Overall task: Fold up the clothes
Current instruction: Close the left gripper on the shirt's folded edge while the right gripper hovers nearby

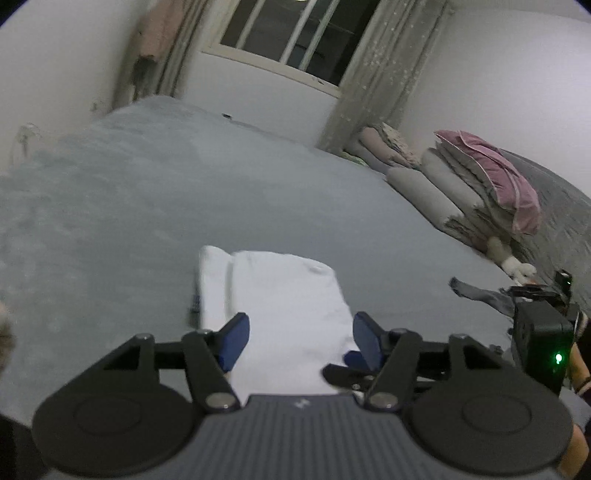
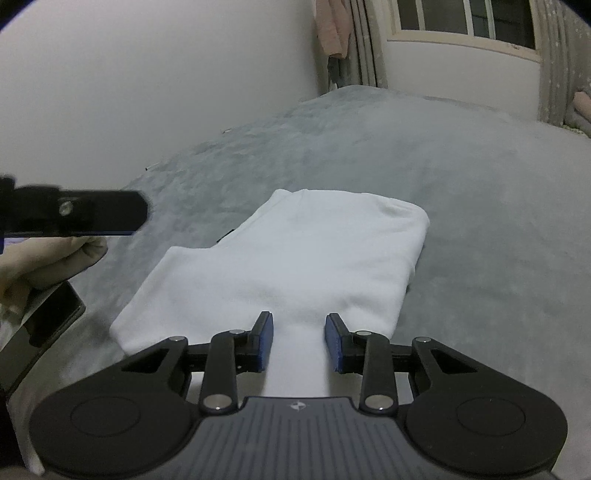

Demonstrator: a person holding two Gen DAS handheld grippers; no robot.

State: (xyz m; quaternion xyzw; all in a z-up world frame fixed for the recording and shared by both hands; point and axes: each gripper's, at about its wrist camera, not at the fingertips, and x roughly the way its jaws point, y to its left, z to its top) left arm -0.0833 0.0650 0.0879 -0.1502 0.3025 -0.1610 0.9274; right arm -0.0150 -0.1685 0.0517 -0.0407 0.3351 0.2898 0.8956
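While the folded white garment point(image 2: 295, 258) lies flat on the grey bed point(image 2: 461, 192), both grippers hang just above its near edge. Seen from the right wrist, the right gripper point(image 2: 299, 339) has its blue pads point(image 2: 264, 343) parted with white cloth showing between them, and nothing is pinched; the garment spreads from the centre out toward 10 o'clock and 1 o'clock. At 9 o'clock in that view a black finger of the left gripper point(image 2: 85, 214) juts in, with a gloved hand point(image 2: 44, 262) under it. From the left wrist, the left gripper point(image 1: 299, 339) stands wide apart, pads clear of the fabric, the garment point(image 1: 273, 295) running away toward 12 o'clock. At 3 o'clock the right gripper's black body point(image 1: 539, 347) shows a green light. Stacked pillows point(image 1: 472, 184) topped by a pink one sit at 2 o'clock, a dark cloth point(image 1: 476, 291) lies near them, and a window point(image 1: 295, 33) sits at 12 o'clock.
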